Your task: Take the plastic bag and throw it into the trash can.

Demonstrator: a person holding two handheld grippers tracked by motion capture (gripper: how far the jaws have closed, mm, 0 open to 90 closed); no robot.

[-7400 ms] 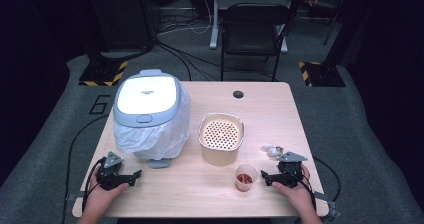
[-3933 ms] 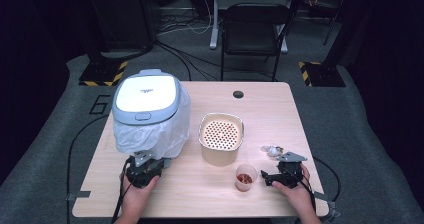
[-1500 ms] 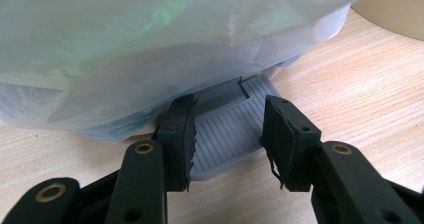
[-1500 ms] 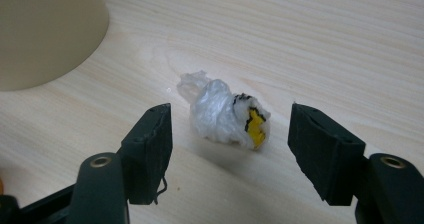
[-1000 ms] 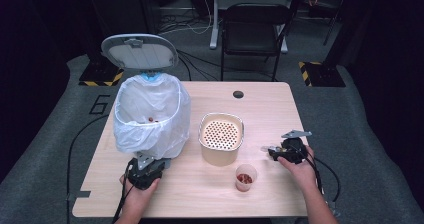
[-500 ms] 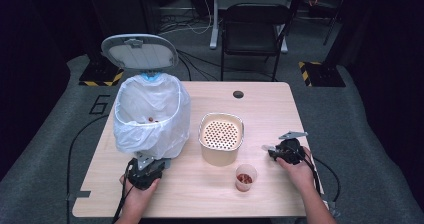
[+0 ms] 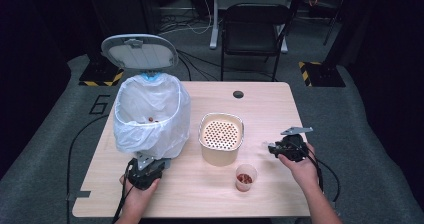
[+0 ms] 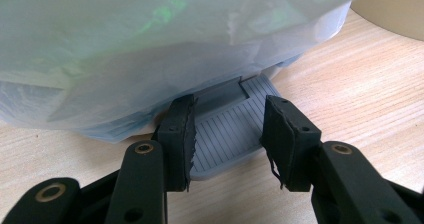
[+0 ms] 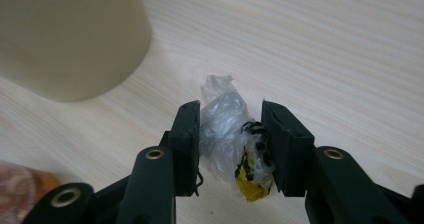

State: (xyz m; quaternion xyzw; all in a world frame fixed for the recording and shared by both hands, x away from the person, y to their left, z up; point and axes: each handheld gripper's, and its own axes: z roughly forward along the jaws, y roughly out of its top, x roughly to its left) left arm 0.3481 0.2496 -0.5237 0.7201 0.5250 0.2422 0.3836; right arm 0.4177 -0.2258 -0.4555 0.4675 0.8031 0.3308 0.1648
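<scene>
Two grips: my right gripper (image 9: 227,149) clenches a light, crinkly wrapper (image 9: 232,144) mid-bundle, while my left gripper (image 8: 227,144), jaws apart, presses the bin (image 7: 150,116) pedal (image 8: 227,134).

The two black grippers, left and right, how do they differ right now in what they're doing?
The left gripper sits low against the base of the bag-lined white pedal bin, jaws apart, over its grey ribbed foot pedal. The right gripper is out on the bare wooden table, jaws closed around a crumpled clear plastic wrapper with a yellow and black print. Both are hand-held, with black two-jaw fingers.
</scene>
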